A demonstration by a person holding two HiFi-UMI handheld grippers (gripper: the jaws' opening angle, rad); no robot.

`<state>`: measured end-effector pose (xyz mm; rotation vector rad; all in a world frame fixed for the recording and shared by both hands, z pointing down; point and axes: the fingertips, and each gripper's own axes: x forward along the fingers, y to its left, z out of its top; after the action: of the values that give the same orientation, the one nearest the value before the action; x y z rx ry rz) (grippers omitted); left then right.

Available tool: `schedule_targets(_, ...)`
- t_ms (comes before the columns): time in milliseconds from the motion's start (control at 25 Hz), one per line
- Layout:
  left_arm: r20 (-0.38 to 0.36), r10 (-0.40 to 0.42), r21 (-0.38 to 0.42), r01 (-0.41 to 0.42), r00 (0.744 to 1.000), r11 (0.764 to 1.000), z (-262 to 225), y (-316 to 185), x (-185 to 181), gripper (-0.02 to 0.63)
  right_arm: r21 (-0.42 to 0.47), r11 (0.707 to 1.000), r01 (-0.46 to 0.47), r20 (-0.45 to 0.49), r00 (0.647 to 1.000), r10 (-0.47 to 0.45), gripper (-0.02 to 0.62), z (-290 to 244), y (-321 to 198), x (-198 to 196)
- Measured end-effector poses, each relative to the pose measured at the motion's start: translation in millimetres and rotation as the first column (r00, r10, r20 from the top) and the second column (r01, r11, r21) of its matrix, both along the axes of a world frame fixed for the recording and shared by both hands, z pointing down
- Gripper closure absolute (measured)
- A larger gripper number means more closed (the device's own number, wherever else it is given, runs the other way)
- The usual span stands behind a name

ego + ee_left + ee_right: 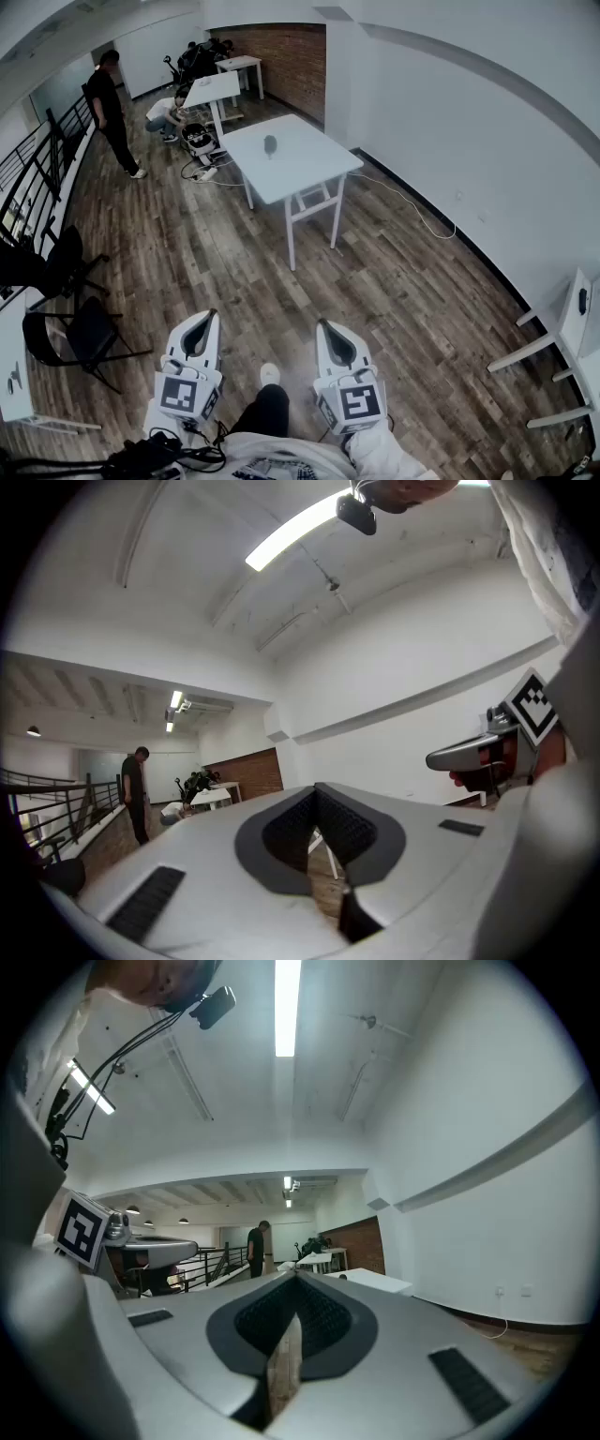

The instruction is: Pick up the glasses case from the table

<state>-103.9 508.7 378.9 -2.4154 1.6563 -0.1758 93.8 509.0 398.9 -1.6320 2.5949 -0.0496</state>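
The glasses case (270,144) is a small dark oval lying on a white table (309,173) far ahead across the wood floor. Both grippers are held low, close to the person's body and far from the table. My left gripper (207,318) is shut with nothing in it; in the left gripper view its jaws (317,793) meet at the tips. My right gripper (324,326) is also shut and empty, and its tips (295,1279) touch in the right gripper view. That view shows the table (380,1282) past the jaws, with the case (342,1277) a tiny dark speck.
One person stands (114,108) and another crouches (167,112) at the far left by a second white table (214,89). Dark chairs (75,328) stand at the left, white chairs (562,328) at the right. A cable (412,206) runs along the wall, and a railing (37,159) lines the left.
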Motion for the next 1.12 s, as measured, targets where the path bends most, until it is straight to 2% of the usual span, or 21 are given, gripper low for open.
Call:
schedule_targets(280, 0.002, 0.029, -0.002, -0.029, 1.0, 1.0, 7, -115, -32, 0.581, -0.001, 1.0, -0.021, -0.014, 1.0, 0.021, 0.589, 1, -113, -33)
schedule_targets(600, 0.009, -0.007, -0.006, 0.007, 1.0, 1.0, 5, -262, -103, 0.581, 0.02, 0.999, -0.034, -0.019, 0.999, 0.034, 0.589, -12, -262, -82)
schedule_targets(840, 0.014, -0.022, -0.023, 0.023, 1.0, 0.999, 9, -321, -131, 0.581, -0.006, 0.999, -0.041, -0.026, 0.999, 0.041, 0.589, -9, -318, -98)
schedule_targets(1120, -0.006, -0.014, -0.047, 0.013, 1.0, 0.999, 18, -369, -127, 0.581, -0.041, 0.998, -0.055, -0.035, 0.998, 0.054, 0.589, 2, -368, -89)
